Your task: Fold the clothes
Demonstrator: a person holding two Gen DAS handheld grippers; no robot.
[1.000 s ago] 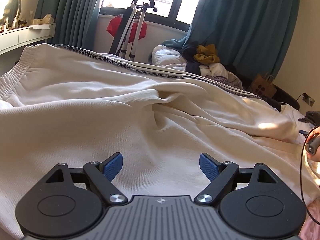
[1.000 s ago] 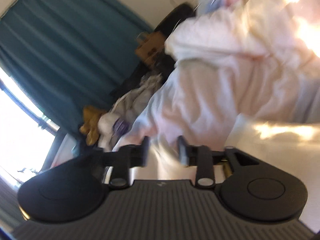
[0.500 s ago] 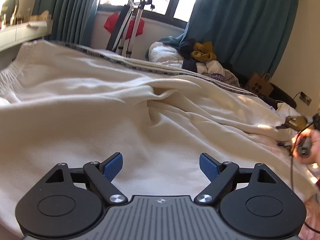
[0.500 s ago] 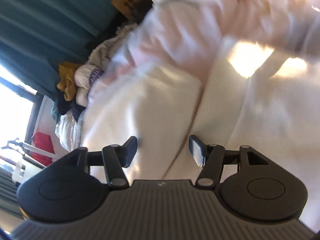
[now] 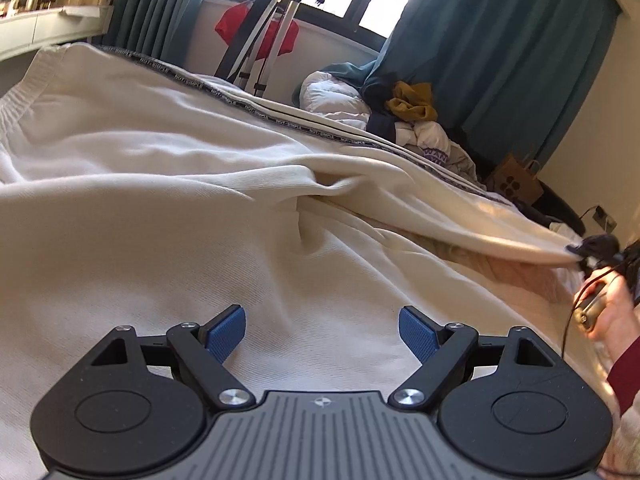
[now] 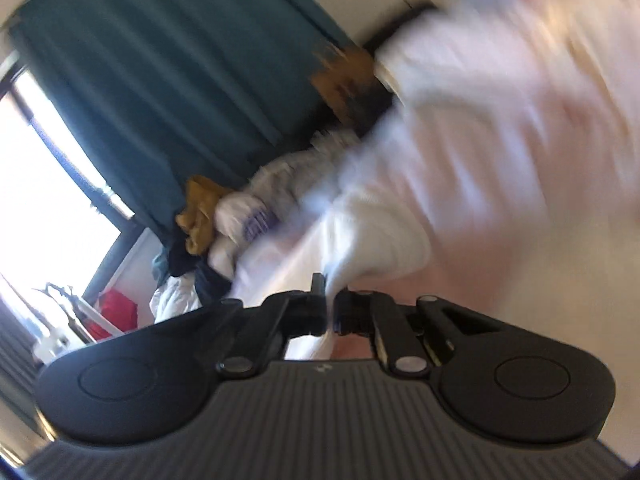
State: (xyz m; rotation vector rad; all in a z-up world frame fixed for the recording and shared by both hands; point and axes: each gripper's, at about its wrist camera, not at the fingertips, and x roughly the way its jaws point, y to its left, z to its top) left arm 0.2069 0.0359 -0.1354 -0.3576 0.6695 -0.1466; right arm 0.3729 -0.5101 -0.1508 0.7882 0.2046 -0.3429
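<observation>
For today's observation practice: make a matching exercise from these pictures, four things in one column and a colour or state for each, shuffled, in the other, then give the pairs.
Things:
1. left tongs
2. right tongs
3. curtain
4. bag

States or colours:
A. teal
B. shut on the cream trousers
C. open, nothing between them
D. brown paper

Pairs: 1-C, 2-B, 3-A, 4-D
</observation>
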